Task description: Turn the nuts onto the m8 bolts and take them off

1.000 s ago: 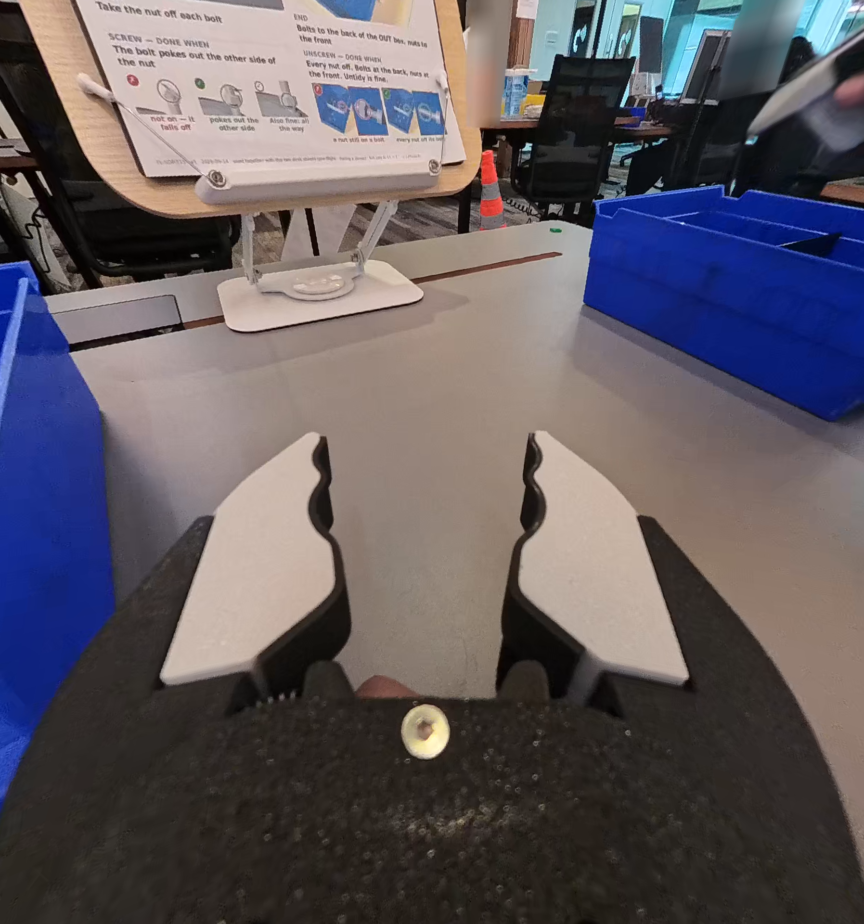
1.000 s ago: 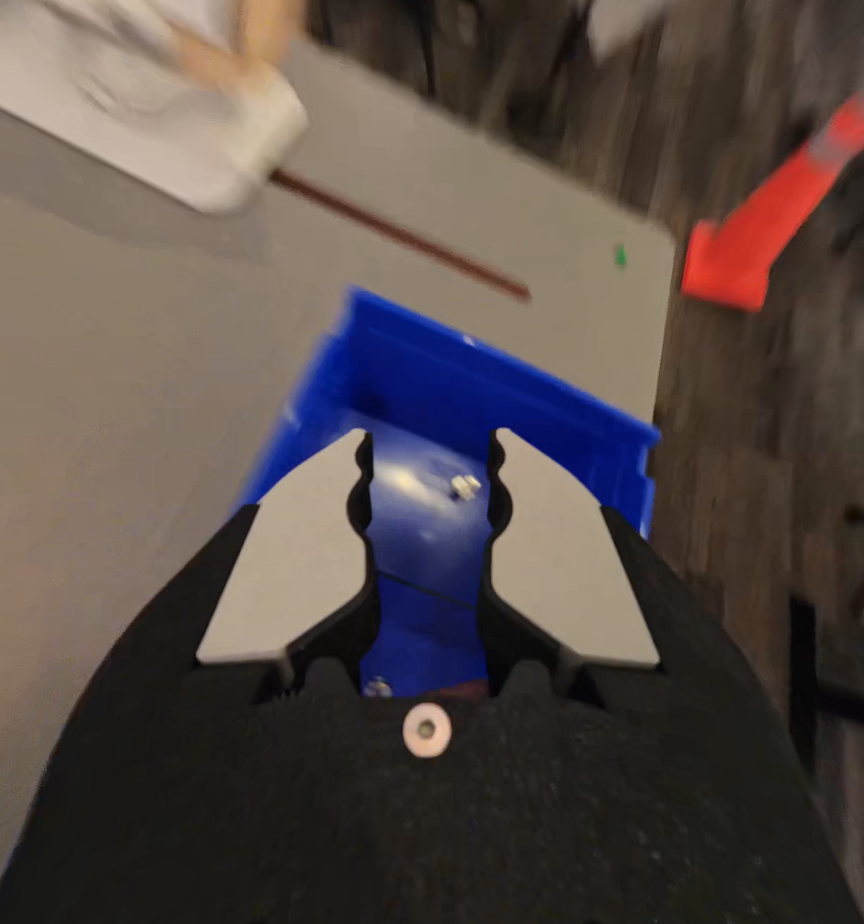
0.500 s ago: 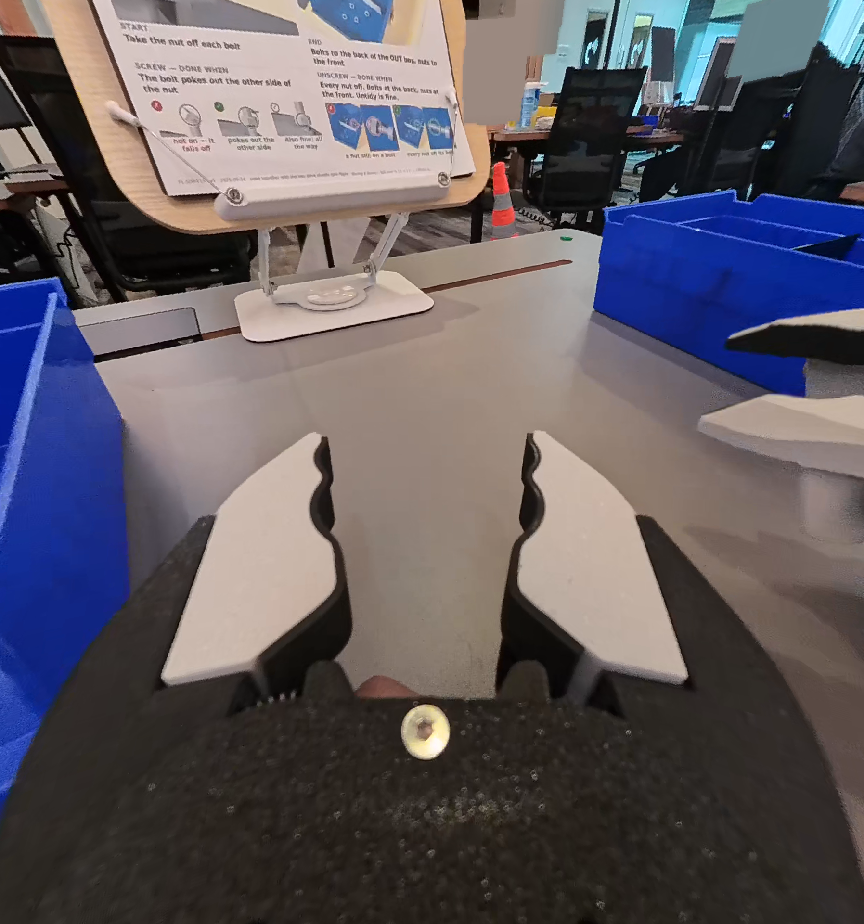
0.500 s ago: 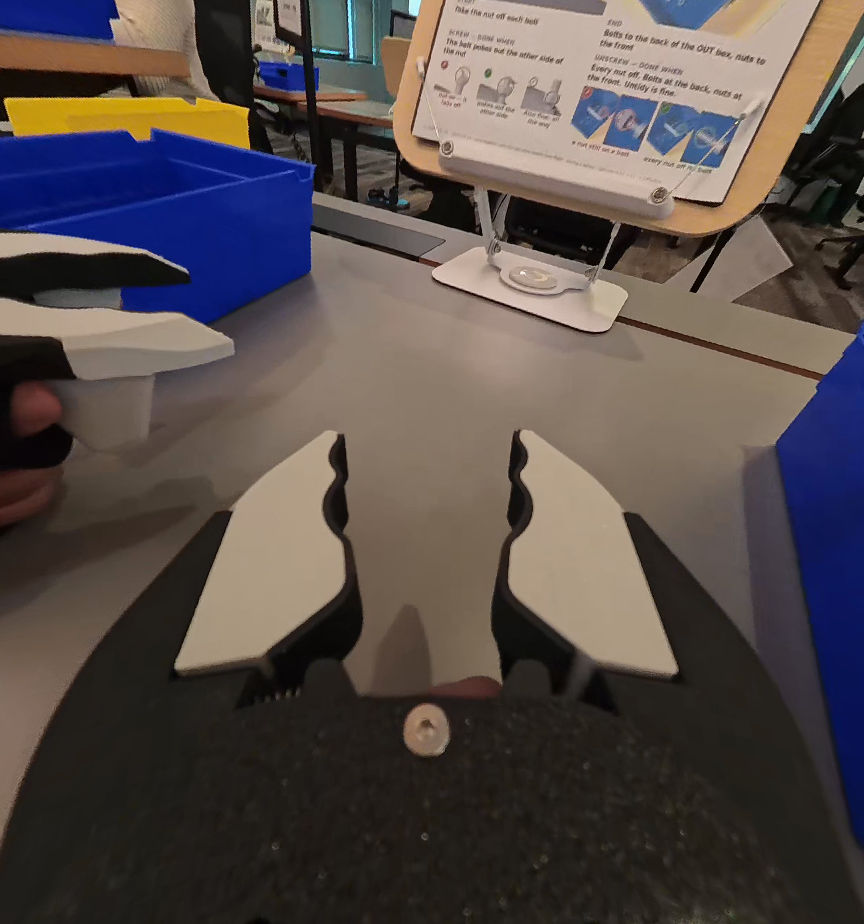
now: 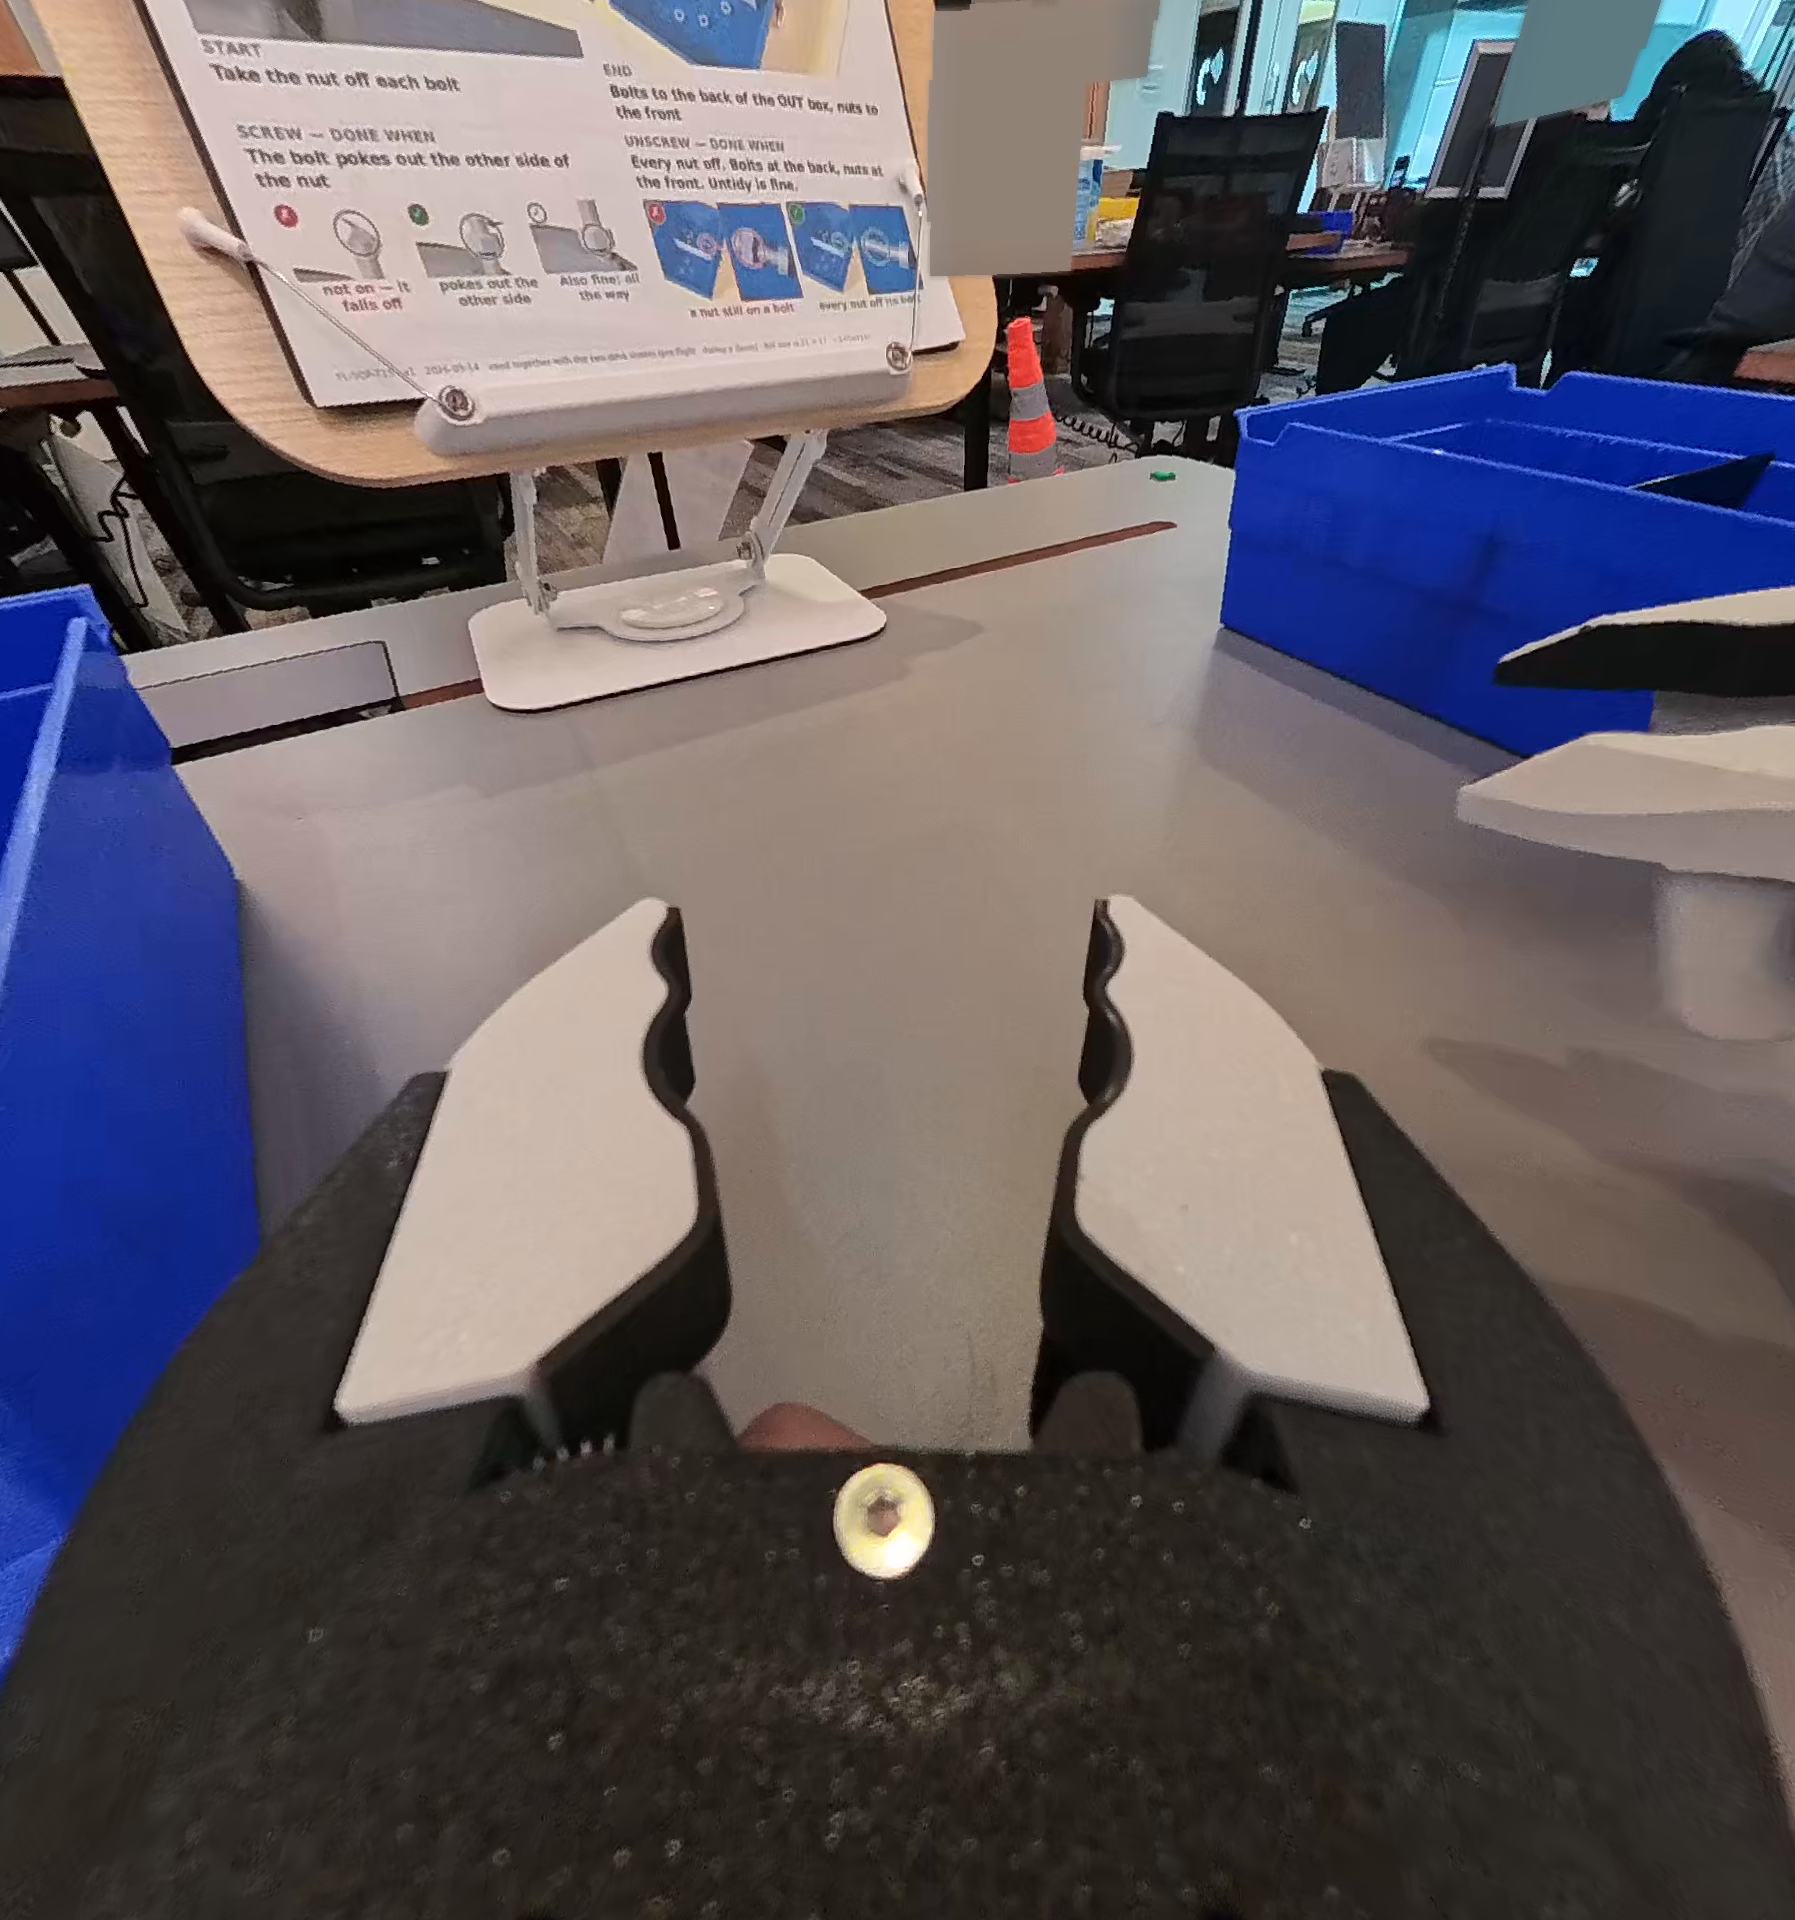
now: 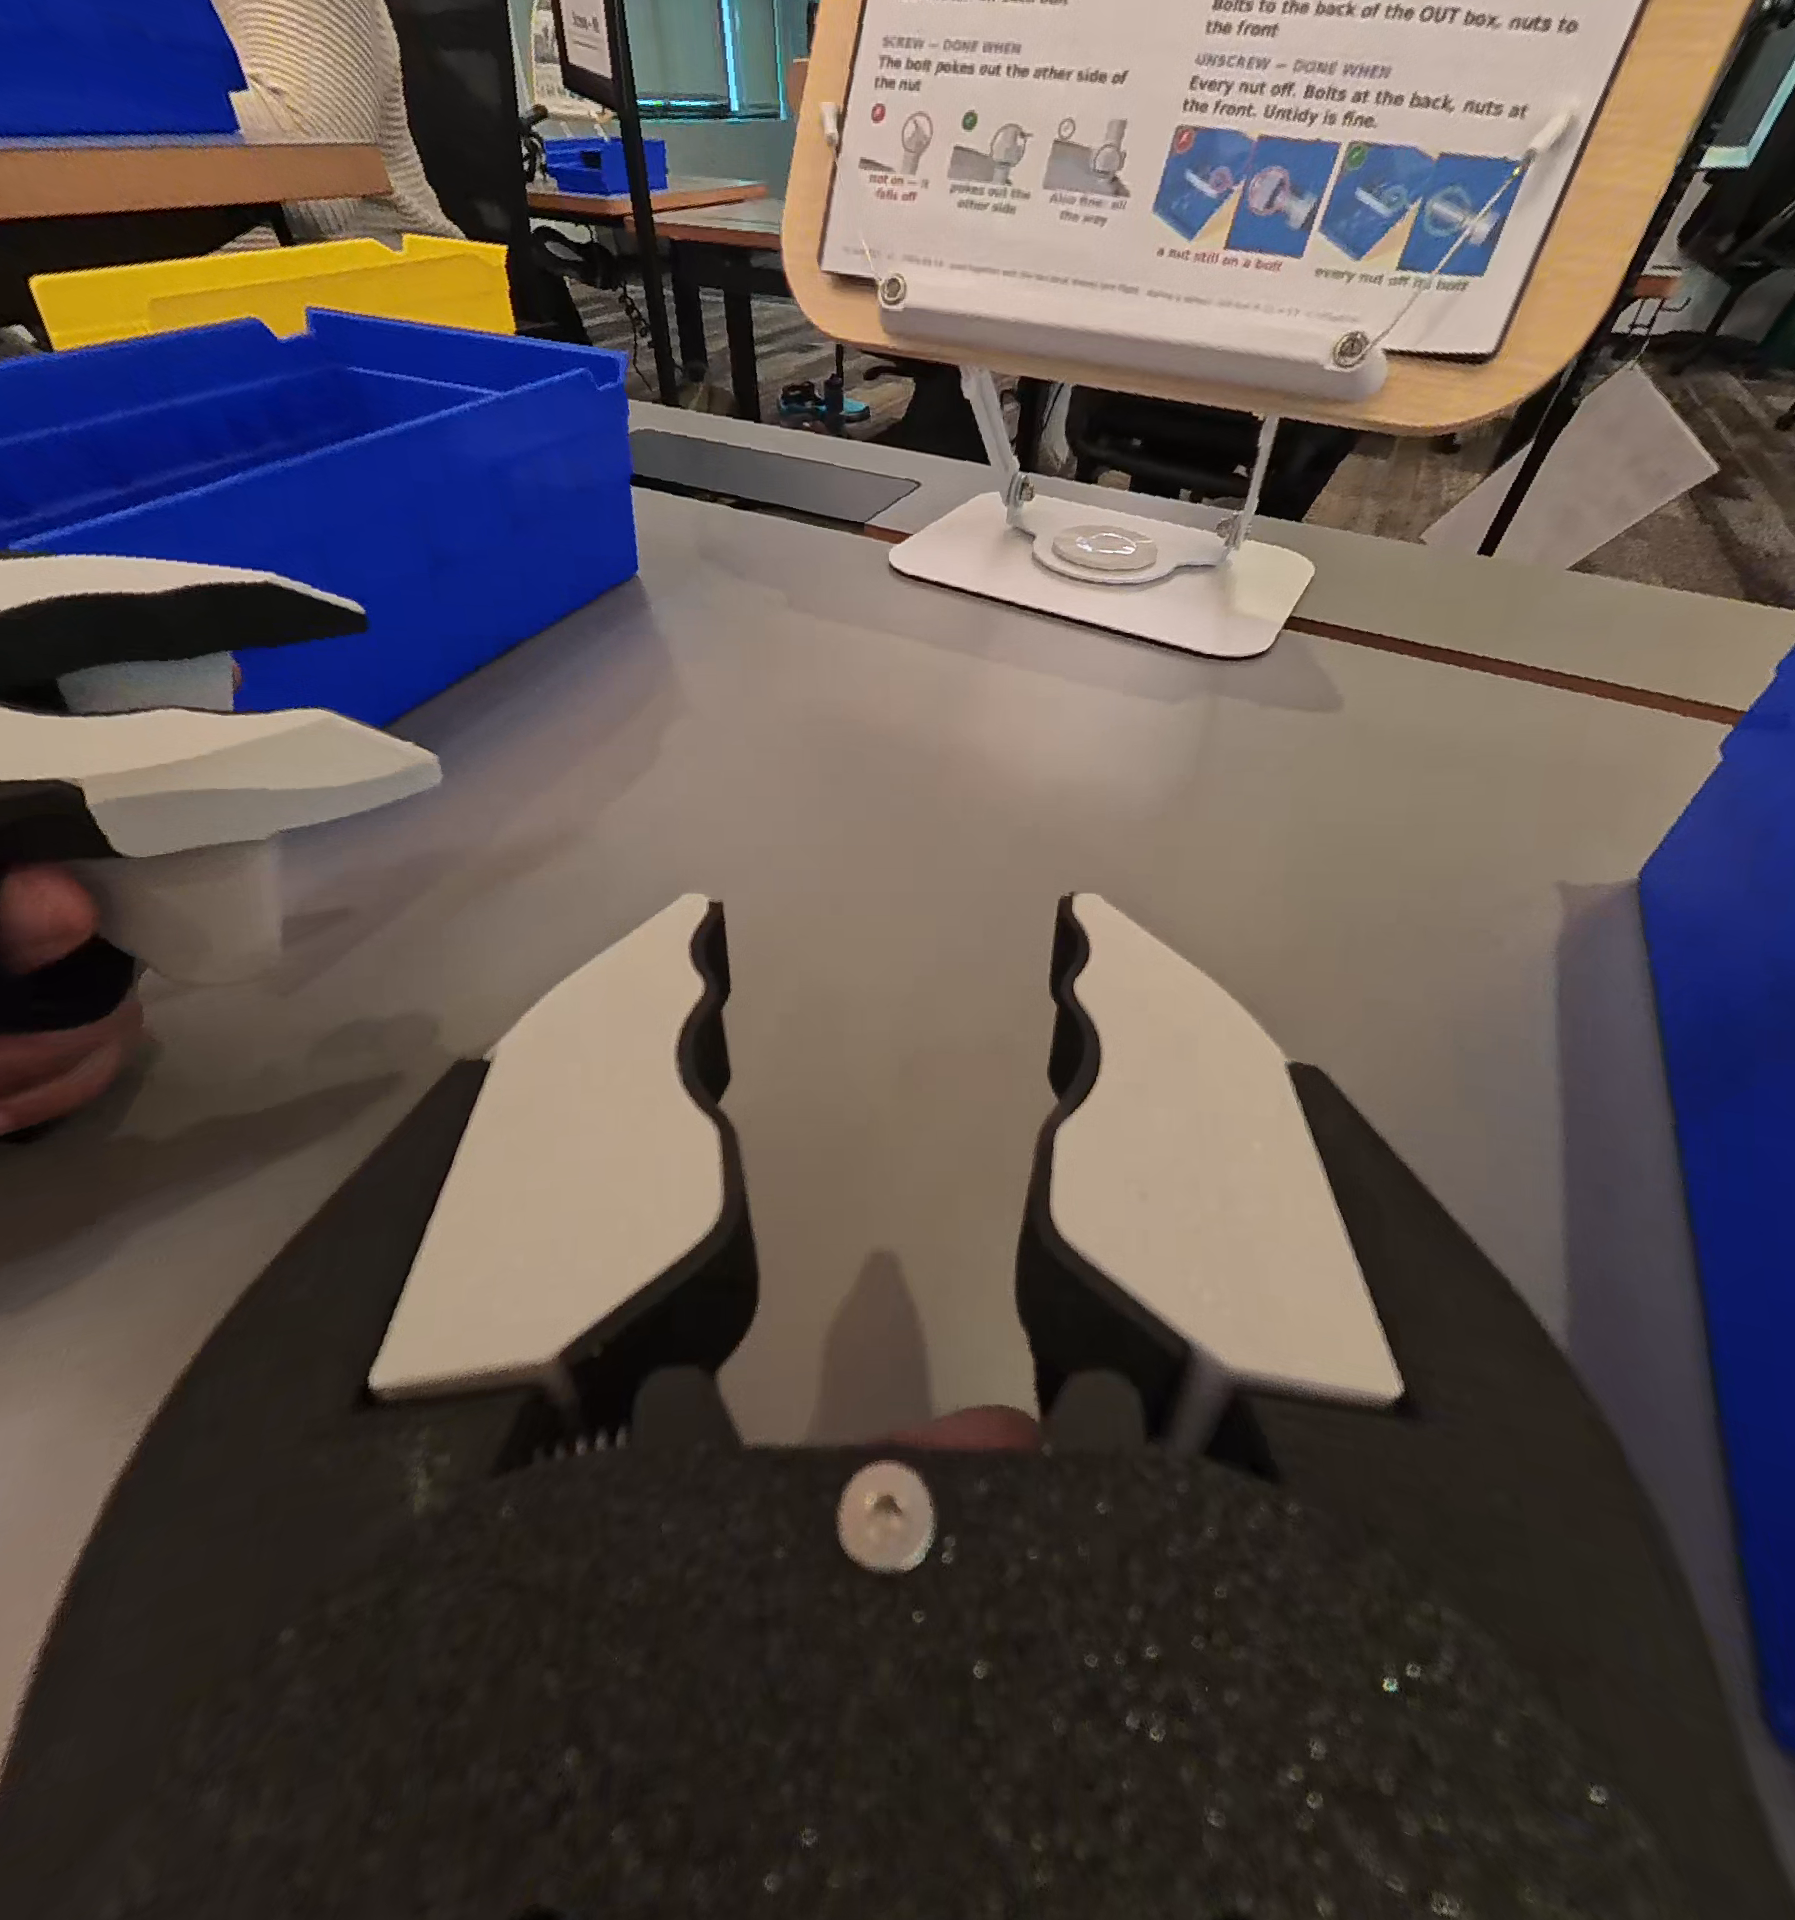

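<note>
Both grippers released, empty, over bare grey table [image 5: 872,831]. Left gripper [image 5: 885,914]: blue bin [image 5: 93,1039] just left of fingers. Right gripper [image 6: 888,904]: blue bin [image 6: 1766,1143] just right. No nuts or bolts visible; presumably inside bins.

Table [image 5: 872,831]: bears everything listed here.
Instruction stand [image 5: 675,623]: at the table's far edge, midway between the bins.
Left bin [image 5: 93,1039]: on the table's left side.
Right bin [image 5: 1444,582]: on the right side, well apart from the left bin.
Left gripper [image 5: 885,977]: over bare table between the bins.
Right gripper [image 6: 888,966]: beside it, to its right.
Cone [image 5: 1028,416]: on the floor behind the table.
</note>
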Demonstrator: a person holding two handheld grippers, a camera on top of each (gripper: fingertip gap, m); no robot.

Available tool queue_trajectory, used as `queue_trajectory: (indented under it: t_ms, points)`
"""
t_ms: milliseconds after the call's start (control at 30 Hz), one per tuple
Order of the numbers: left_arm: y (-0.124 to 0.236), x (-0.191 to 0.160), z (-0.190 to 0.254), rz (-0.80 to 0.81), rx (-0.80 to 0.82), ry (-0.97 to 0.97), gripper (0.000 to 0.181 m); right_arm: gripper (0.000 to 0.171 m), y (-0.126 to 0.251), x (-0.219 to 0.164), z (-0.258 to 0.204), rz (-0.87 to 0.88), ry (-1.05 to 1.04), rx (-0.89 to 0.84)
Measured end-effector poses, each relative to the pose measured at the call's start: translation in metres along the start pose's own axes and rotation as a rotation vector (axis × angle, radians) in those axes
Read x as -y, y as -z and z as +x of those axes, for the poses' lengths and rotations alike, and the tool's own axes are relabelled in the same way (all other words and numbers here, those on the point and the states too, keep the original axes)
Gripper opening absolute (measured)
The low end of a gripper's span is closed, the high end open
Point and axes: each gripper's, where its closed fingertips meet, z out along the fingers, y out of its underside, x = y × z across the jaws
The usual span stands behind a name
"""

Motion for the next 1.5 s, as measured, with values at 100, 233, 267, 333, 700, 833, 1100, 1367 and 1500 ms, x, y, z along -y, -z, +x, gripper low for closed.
queue_trajectory:
  t_ms: [100,233,267,333,700,833,1100,1367,1500]
  points:
    - [0.002,0.003,-0.001,0.025,-0.002,0.009,0.07,0.059,-0.002,0.001,-0.003,-0.002,0.011,0.004]
    - [0.021,0.035,-0.006,0.04,-0.048,-0.014,0.07,0.058,-0.004,0.005,-0.003,-0.001,0.003,0.018]
    - [0.031,0.051,-0.013,0.042,-0.052,-0.061,0.07,0.058,-0.004,0.007,-0.003,0.002,0.004,0.022]
    - [0.053,0.077,-0.044,0.037,-0.005,-0.189,0.068,0.057,-0.004,0.01,-0.002,0.008,0.009,0.027]
    - [0.038,0.001,-0.192,-0.669,-0.281,-0.464,0.056,0.056,0.001,0.014,0.011,0.017,-0.016,0.014]
    - [0.019,-0.044,-0.196,-0.806,-0.391,-0.444,0.049,0.055,0.003,0.019,0.015,0.022,-0.007,0.008]
    - [-0.005,-0.09,-0.205,-0.966,-0.406,-0.47,0.047,0.053,0.01,0.018,0.022,0.015,-0.002,-0.002]
    - [-0.011,-0.096,-0.196,-0.998,-0.509,-0.38,0.021,0.051,0.011,0.014,0.024,0.001,-0.013,0.005]
    - [-0.01,-0.095,-0.196,-0.971,-0.512,-0.37,0.016,0.05,0.011,0.013,0.022,-0.002,-0.009,0.008]
